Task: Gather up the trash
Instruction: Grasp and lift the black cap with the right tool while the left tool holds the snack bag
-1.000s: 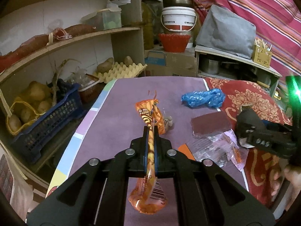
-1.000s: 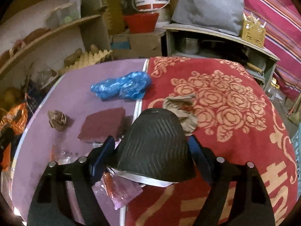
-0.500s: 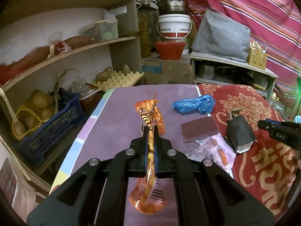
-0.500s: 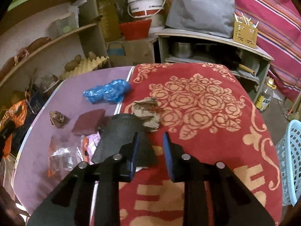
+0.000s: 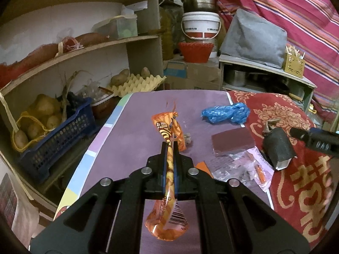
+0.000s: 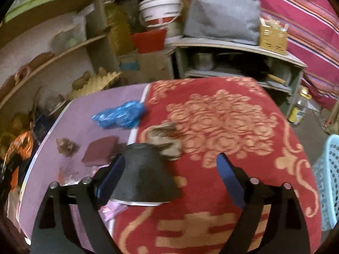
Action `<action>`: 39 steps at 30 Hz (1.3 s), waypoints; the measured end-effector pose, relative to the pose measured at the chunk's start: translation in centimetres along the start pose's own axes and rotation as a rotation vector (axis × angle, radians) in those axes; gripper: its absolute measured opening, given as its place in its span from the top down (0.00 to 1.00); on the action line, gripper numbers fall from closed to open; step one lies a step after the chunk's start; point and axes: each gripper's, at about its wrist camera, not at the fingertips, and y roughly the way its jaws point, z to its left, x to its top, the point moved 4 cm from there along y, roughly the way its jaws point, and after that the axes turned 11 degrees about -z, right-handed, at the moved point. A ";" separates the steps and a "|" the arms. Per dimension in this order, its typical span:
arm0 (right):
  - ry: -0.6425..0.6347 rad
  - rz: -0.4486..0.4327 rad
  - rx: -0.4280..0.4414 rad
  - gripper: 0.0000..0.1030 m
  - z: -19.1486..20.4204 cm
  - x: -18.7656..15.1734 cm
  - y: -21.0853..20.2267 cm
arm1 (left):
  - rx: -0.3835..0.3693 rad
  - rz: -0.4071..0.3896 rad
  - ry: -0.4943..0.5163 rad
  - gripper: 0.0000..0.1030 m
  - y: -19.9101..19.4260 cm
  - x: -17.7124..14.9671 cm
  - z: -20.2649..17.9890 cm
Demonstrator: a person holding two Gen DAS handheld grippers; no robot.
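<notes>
Left wrist view: left gripper point(image 5: 168, 148) is clamped on an orange snack wrapper point(image 5: 169, 131). Wrapper is glossy orange with cartoon print, pinched flat between the pads; its front end sticks out past the fingertips above the purple table point(image 5: 135, 127), and the tail hangs behind the jaws, crumpled, with a white barcode panel. Loose trash on the table: blue plastic bag point(image 5: 225, 112), scrunched, far right of the purple part; dark red flat packet point(image 5: 232, 140) nearer; clear and pink wrappers point(image 5: 241, 166) just in front of it; small brownish wad point(image 5: 188, 137) beside the orange wrapper. Black cup-like carton point(image 5: 277, 148), ribbed, white rim at its open end, lies on its side on the red patterned cloth point(image 5: 296, 180).

Right wrist view (blurred): right gripper point(image 6: 171, 169) has its jaws wide apart and opening. The black carton point(image 6: 144, 173) lies between them, next to the left finger; cannot tell whether they touch. The right finger stands clear of it. Crumpled brown paper point(image 6: 165, 137) touches the carton's far end. Light blue basket point(image 6: 328, 180) at the right edge, off the table.
</notes>
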 end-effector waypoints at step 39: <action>-0.087 0.054 0.009 0.56 -1.5 -1.3 -0.8 | -0.040 -0.014 0.056 0.97 -0.9 0.4 -4.1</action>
